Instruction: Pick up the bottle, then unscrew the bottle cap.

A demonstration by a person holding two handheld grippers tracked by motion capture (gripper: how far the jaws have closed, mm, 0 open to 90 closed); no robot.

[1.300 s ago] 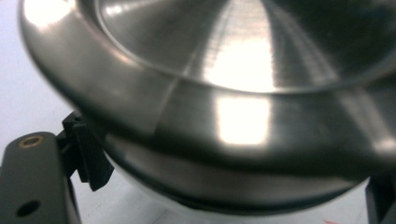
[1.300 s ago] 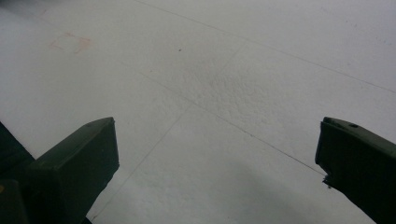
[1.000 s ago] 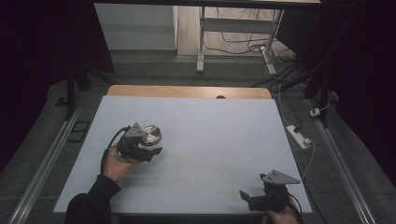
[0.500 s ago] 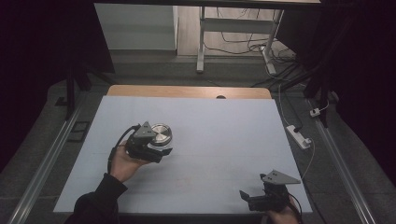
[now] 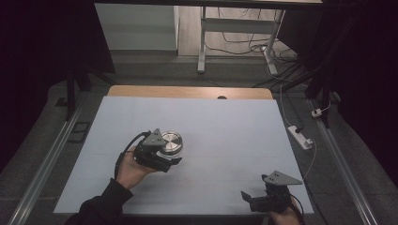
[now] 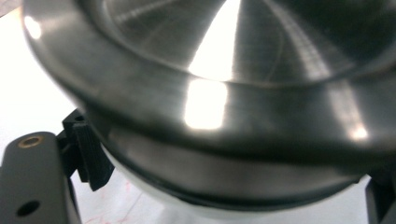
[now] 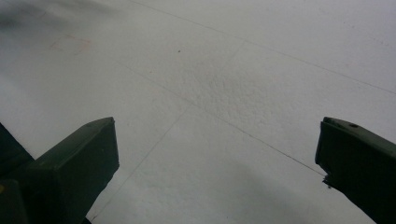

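The left gripper (image 5: 170, 158) sits at the left-centre of the table (image 5: 225, 126), held in the person's left hand (image 5: 131, 169), whose dark sleeve comes in from the near edge. Its 2 black jaws are clenched on a round steel bowl (image 5: 170, 142), a shiny, flat-topped metal piece with a broad rim. In the high view the bowl lies just on the far side of the gripper body, partly under the grey three-cornered plate (image 5: 153, 138). In the left gripper view the bowl (image 6: 219, 93) looms very close, its brushed rim catching bright highlights, with 1 black jaw pad pressed against its lower left edge and the other at the far right of the picture. White table surface shows beneath it; whether the bowl touches the table or is lifted clear, I cannot tell.

The right gripper (image 5: 253, 200) is at the near right corner of the table, well apart from the bowl, with the person's right hand (image 5: 281, 218) just at the bottom edge. Its jaws are released: in the right gripper view the 2 dark jaws stand wide apart with bare pale table (image 7: 224, 84) between them.
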